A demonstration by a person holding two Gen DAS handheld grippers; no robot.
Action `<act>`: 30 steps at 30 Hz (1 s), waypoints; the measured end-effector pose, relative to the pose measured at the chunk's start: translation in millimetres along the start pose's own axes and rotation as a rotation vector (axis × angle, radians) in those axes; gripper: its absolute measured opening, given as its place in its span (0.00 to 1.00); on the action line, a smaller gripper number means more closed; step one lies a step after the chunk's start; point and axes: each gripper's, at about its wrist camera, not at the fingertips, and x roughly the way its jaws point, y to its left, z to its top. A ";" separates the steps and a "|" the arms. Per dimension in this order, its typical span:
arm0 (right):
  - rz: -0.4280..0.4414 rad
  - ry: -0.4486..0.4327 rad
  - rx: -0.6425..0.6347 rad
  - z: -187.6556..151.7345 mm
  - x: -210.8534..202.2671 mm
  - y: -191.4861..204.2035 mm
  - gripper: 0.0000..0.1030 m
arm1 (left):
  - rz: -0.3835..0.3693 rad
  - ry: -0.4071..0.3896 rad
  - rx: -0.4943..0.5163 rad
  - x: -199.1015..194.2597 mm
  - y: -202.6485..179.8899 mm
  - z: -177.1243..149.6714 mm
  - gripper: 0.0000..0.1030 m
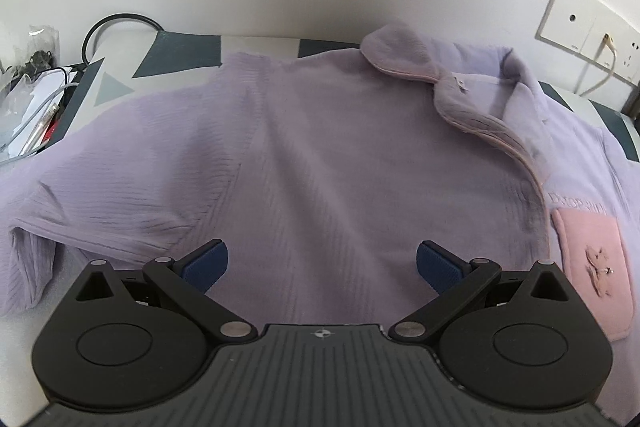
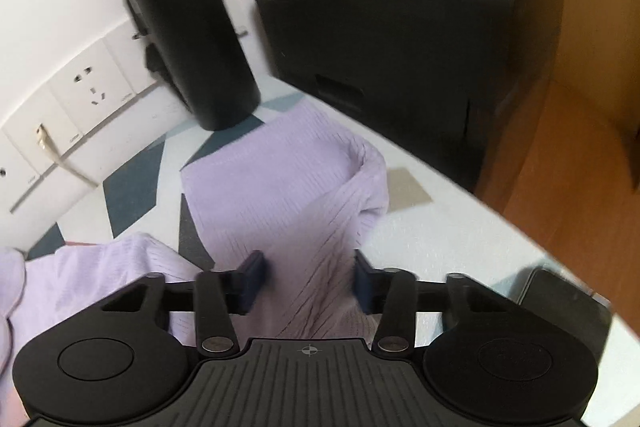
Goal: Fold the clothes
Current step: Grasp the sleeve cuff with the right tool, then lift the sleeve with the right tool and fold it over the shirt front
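Lilac ribbed fleece shirt: chest lettering unreadable, pink pocket. Your left gripper spread wide; right gripper pinching sleeve. Black flask capped.

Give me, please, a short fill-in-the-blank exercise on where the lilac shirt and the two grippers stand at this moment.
1. The left gripper hovers over the lilac shirt with its jaws ____.
2. The shirt's chest pocket is coloured ____.
3. A sleeve of the shirt runs between the blue pads of the ____ gripper.
4. The bottle standing beyond the sleeve is ____ in colour.

Missing words: open; pink; right; black
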 end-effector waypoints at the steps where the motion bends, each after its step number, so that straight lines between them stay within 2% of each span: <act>1: 0.002 -0.011 -0.021 -0.5 -3.0 5.6 0.25 | -0.005 0.002 -0.004 0.7 3.2 0.9 1.00; 5: 0.022 -0.065 -0.114 -4.2 -19.0 31.7 0.19 | -0.020 0.008 -0.024 3.0 16.0 4.9 1.00; 7: 0.068 -0.099 -0.149 -7.2 -31.2 46.7 0.18 | -0.031 0.008 -0.039 3.6 23.5 6.4 1.00; 12: 0.245 -0.101 -0.347 -26.3 -51.6 118.2 0.16 | -0.103 0.007 -0.067 2.1 38.4 5.7 1.00; 18: 0.459 -0.101 -0.585 -49.2 -76.1 204.1 0.16 | -0.137 0.007 -0.019 -0.8 39.8 -2.0 1.00; 22: 0.556 -0.026 -0.825 -94.1 -84.4 245.1 0.16 | -0.161 0.012 0.005 -1.6 37.1 -7.7 1.00; 27: 0.543 0.087 -0.983 -145.0 -67.7 257.8 0.16 | -0.172 0.018 0.016 -3.1 36.5 -10.5 1.00; 30: 0.544 0.069 -1.034 -157.7 -68.1 255.0 0.20 | -0.166 0.028 0.033 -2.3 35.6 -9.7 1.00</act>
